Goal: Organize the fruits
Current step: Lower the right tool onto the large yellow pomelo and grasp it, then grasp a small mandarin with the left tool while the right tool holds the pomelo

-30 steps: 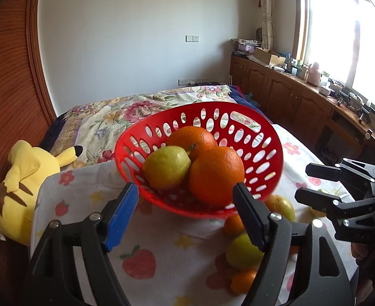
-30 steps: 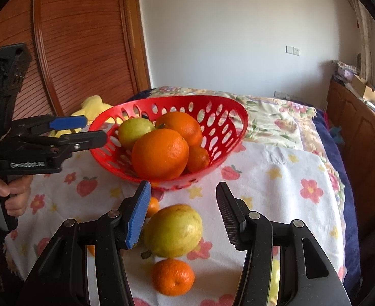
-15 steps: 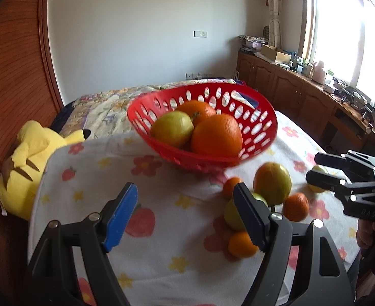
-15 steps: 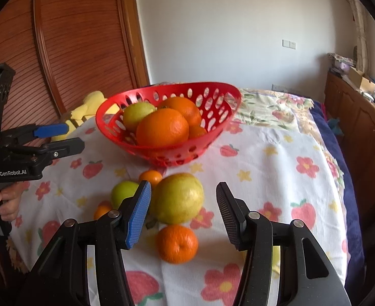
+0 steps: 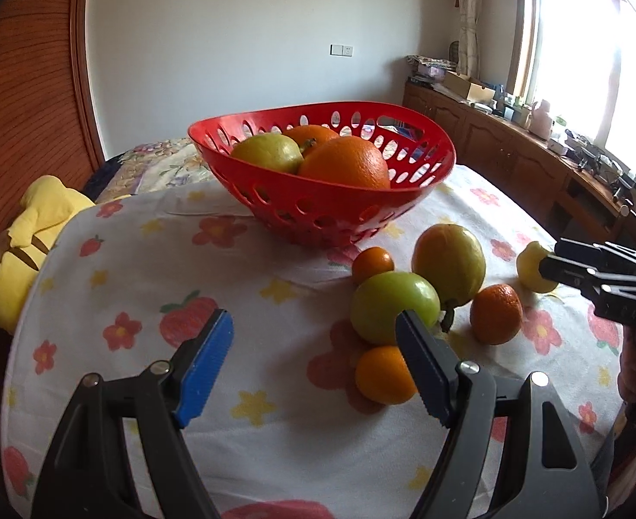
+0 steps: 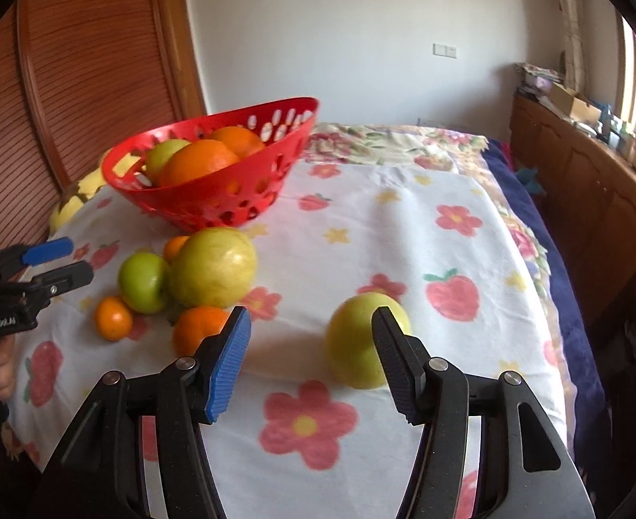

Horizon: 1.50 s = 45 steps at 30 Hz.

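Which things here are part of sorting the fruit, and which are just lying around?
Part of the job: red basket, green apple, big yellow-green fruit, lone yellow fruit, small oranges.
Lying about: yellow plush toy, cardboard box.

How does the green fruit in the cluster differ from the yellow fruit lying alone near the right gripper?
The green fruit is a deeper green; the lone yellow fruit is pale yellow-green. The green fruit sits packed against a large yellowish fruit and small oranges; the lone yellow fruit lies apart on the cloth, just ahead of the open right gripper. Both are round and outside the red basket.
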Motion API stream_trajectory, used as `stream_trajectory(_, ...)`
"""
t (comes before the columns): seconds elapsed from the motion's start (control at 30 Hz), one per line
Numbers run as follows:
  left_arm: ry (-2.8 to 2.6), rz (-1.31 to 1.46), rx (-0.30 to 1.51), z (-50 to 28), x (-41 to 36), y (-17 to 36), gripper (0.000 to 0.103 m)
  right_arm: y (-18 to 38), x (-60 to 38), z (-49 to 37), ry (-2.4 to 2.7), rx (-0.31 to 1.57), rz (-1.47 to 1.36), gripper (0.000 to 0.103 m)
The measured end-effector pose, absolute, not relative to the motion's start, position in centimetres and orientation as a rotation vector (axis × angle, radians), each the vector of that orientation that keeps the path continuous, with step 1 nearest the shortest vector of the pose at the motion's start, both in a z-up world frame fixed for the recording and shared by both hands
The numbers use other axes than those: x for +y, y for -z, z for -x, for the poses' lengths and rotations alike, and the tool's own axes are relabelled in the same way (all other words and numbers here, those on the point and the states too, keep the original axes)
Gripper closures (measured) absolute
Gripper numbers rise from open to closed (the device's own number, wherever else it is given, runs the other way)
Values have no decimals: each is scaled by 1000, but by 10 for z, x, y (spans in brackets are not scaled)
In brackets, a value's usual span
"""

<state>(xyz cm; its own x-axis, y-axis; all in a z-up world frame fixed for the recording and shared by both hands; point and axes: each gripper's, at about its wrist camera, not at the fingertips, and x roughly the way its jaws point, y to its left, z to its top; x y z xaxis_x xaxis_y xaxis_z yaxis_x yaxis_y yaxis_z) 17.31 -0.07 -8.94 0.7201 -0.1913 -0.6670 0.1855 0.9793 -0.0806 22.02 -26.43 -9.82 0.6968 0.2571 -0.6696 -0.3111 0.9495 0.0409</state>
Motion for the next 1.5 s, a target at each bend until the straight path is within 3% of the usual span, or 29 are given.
stream_trajectory(0.77, 246, -3, 771, -173, -15, 98, 25, 116, -302, -246, -175, 780, 85, 41)
stream_trajectory(0.93, 254, -15, 777, -174, -20, 98, 25, 124, -307, -249, -173, 819, 73, 45)
stream_trajectory(1.0, 258, -19, 781, -174, -21, 99, 25, 126, -310, -250, -184, 829, 51, 52)
stream_trajectory(1.17, 284, -34, 802, -173, -26, 102, 25, 126, -312, -247, -201, 827, 44, 53)
stream_trajectory(1.3, 305, -49, 819, -174, -30, 105, 29, 123, -305, -238, -247, 819, 30, 53)
stream_trajectory(1.5, 324, -51, 849, -175, -32, 110, 42, 119, -289, -219, -303, 805, 25, 53)
